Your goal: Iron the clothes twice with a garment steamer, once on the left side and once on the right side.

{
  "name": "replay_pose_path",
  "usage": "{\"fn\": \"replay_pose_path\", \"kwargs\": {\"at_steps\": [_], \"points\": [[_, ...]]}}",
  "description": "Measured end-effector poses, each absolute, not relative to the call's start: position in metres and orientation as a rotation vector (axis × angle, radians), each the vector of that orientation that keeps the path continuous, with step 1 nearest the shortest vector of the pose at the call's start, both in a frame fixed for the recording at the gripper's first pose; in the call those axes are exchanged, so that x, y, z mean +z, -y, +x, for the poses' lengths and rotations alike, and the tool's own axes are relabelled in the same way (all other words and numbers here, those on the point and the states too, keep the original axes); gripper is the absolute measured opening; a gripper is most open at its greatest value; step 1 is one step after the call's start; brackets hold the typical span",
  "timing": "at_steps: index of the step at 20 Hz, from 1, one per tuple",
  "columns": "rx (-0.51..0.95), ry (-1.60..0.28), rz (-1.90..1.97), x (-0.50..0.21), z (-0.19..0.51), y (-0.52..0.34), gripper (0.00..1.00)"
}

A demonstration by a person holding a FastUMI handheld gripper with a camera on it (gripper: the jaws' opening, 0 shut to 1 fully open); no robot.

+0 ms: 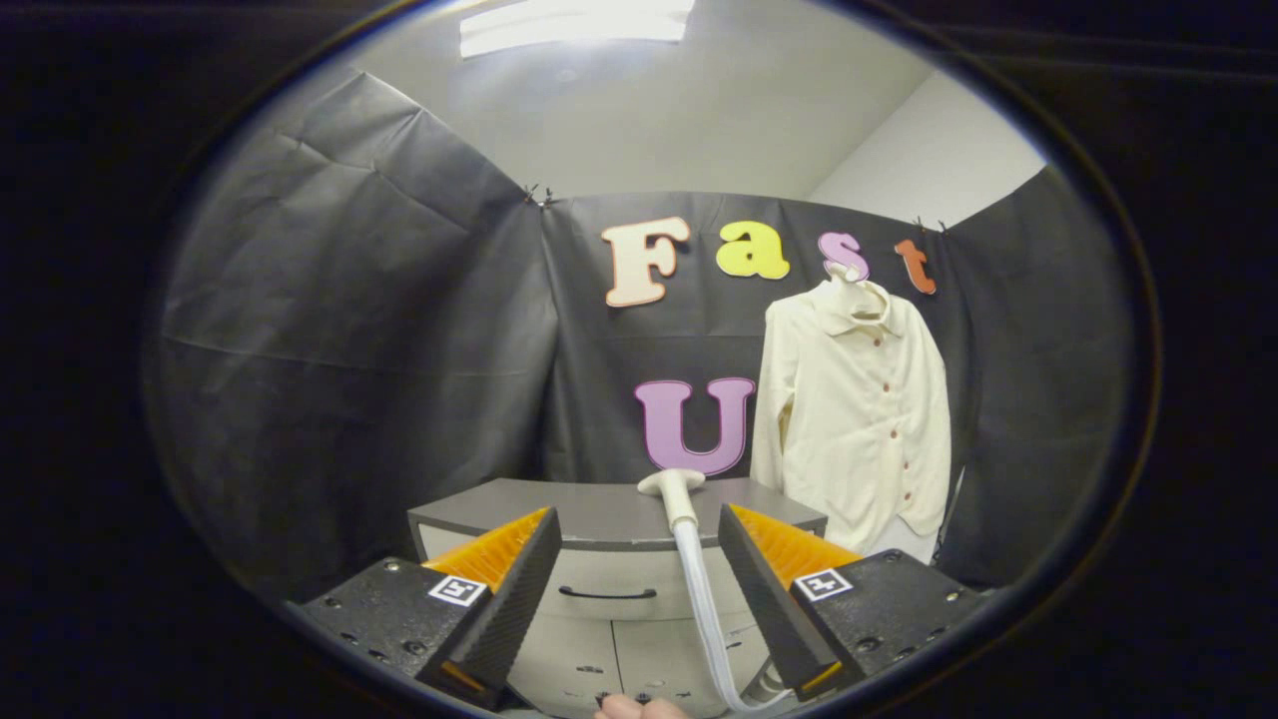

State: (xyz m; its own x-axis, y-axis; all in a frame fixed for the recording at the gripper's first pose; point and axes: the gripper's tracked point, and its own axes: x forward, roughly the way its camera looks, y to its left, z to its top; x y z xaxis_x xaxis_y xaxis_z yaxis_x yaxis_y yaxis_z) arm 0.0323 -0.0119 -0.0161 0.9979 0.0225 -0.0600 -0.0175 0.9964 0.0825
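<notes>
- Cream-white cloth: the shirt (859,419) hangs buttoned on a hanger against the black booth wall (349,350), beyond the gripper (639,569) and off to its right, its hem dropping past the back right corner of the grey cabinet (599,514).
- The steamer head (672,487), pale and T-shaped, stands upright over the cabinet's top surface, just ahead of the fingers and nearer the right one.
- Its white hose (702,609) runs down from the head, passing in front of the cabinet's drawers and close beside the right finger's inner face; I cannot tell whether they touch.
- The jaws are spread wide apart and grasp nothing; the drawer handle (607,594) shows in the gap between them.
- A fingertip (639,708) of a person shows low between the fingers.
</notes>
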Motion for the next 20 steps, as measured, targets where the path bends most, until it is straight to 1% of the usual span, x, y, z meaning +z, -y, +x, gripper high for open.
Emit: {"fn": "replay_pose_path", "kwargs": {"at_steps": [13,20], "points": [[0.016,-0.070,0.098,-0.026,0.096,0.049,0.97],[0.032,-0.123,0.117,-0.053,0.148,0.053,0.96]]}}
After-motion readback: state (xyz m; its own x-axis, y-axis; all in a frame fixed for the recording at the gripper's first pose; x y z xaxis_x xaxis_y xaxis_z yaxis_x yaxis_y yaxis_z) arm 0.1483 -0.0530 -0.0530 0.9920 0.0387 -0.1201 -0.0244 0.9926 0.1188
